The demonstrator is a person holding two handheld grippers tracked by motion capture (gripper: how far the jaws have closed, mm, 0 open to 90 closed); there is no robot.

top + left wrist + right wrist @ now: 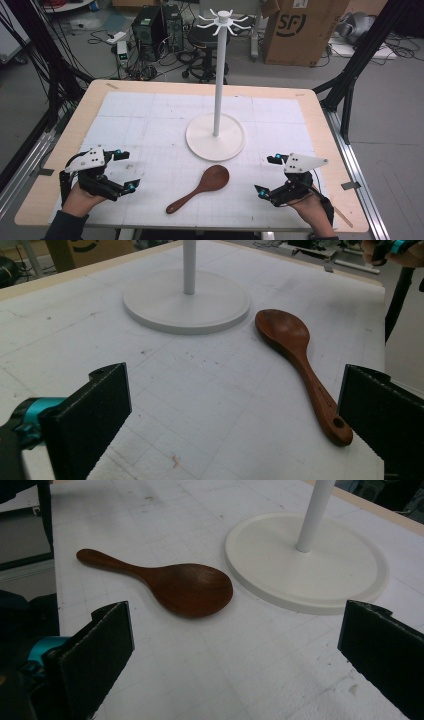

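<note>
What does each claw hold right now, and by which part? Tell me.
Nothing. The left claw and the right claw are both open and empty. The wooden spoon lies untouched on the table between them.

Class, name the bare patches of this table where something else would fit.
Bare: the white gridded mat left of the white round-based stand, and right of it. Crowded: the brown wooden spoon lies close to the base.
</note>
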